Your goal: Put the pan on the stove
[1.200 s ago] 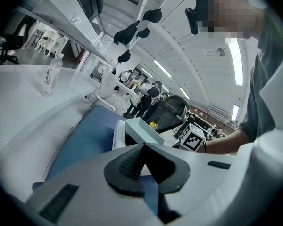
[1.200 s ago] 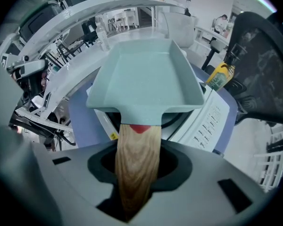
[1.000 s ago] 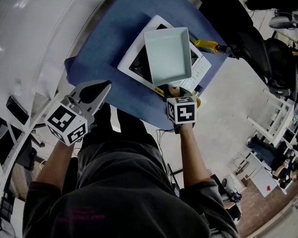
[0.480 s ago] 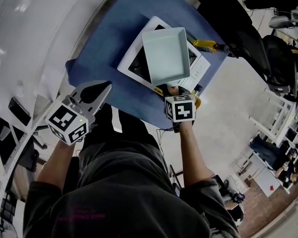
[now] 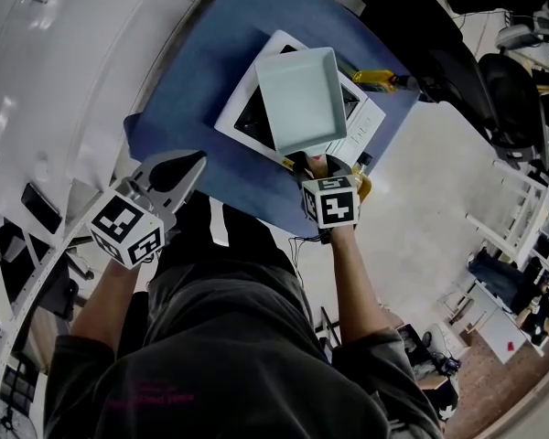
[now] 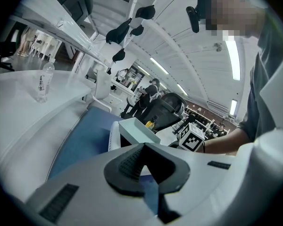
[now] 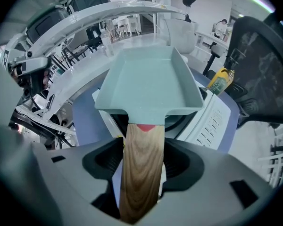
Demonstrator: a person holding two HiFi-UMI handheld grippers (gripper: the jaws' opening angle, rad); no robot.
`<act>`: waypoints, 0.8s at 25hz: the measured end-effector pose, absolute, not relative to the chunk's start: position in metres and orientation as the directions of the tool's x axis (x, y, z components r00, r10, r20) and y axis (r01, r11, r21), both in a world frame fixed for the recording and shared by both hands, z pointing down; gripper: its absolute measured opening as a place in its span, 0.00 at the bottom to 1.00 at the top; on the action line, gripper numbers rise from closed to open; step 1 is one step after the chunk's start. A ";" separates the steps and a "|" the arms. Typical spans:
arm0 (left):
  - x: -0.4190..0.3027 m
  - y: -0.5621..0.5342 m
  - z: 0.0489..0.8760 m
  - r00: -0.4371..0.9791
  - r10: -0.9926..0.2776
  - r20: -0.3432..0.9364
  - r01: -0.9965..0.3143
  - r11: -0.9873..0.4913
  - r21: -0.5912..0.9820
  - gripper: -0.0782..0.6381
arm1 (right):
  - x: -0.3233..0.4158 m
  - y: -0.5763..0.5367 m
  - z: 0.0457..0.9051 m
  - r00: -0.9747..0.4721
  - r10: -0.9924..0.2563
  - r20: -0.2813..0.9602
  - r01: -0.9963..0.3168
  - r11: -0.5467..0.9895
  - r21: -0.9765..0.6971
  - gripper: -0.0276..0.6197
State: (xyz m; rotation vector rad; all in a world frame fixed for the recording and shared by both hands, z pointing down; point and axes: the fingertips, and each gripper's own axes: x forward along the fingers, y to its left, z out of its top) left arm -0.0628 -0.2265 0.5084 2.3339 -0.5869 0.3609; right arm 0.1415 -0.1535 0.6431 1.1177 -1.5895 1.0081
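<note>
A pale green square pan [image 5: 297, 99] with a wooden handle [image 7: 141, 168] rests on the white stove [image 5: 371, 122], which stands on a blue cloth [image 5: 192, 90]. My right gripper [image 5: 316, 165] points steeply down at the near end of the handle. Its jaws have just been opening, and the handle lies between them with narrow gaps at both pads. In the right gripper view the pan [image 7: 148, 84] covers the stove [image 7: 212, 117]. My left gripper [image 5: 188, 160] hangs shut and empty near the cloth's near left corner.
A yellow bottle [image 5: 380, 80] lies on the cloth just right of the stove. A clear water bottle [image 6: 43, 84] stands on the white curved table to the left. The table's edge runs close to my body, with chairs and floor to the right.
In the head view the pan stays on the stove with the right gripper at its handle; the whole picture has slid slightly. The left gripper keeps its place.
</note>
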 end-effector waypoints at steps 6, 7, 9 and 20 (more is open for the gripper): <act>-0.052 -0.222 0.500 0.861 -0.300 0.410 -0.495 -0.677 0.544 0.11 | 0.150 -0.149 0.635 -0.170 -0.257 0.951 -0.963 0.248 -0.105 0.41; -0.050 -0.221 0.499 0.862 -0.298 0.410 -0.492 -0.683 0.540 0.11 | 0.151 -0.149 0.633 -0.170 -0.266 0.949 -0.964 0.244 -0.104 0.41; -0.047 -0.220 0.494 0.864 -0.294 0.409 -0.487 -0.695 0.529 0.11 | 0.153 -0.149 0.628 -0.171 -0.287 0.943 -0.966 0.237 -0.103 0.41; -0.024 -0.205 0.467 0.864 -0.281 0.418 -0.471 -0.747 0.469 0.11 | 0.161 -0.140 0.582 -0.234 -0.443 0.865 -0.963 0.232 -0.141 0.41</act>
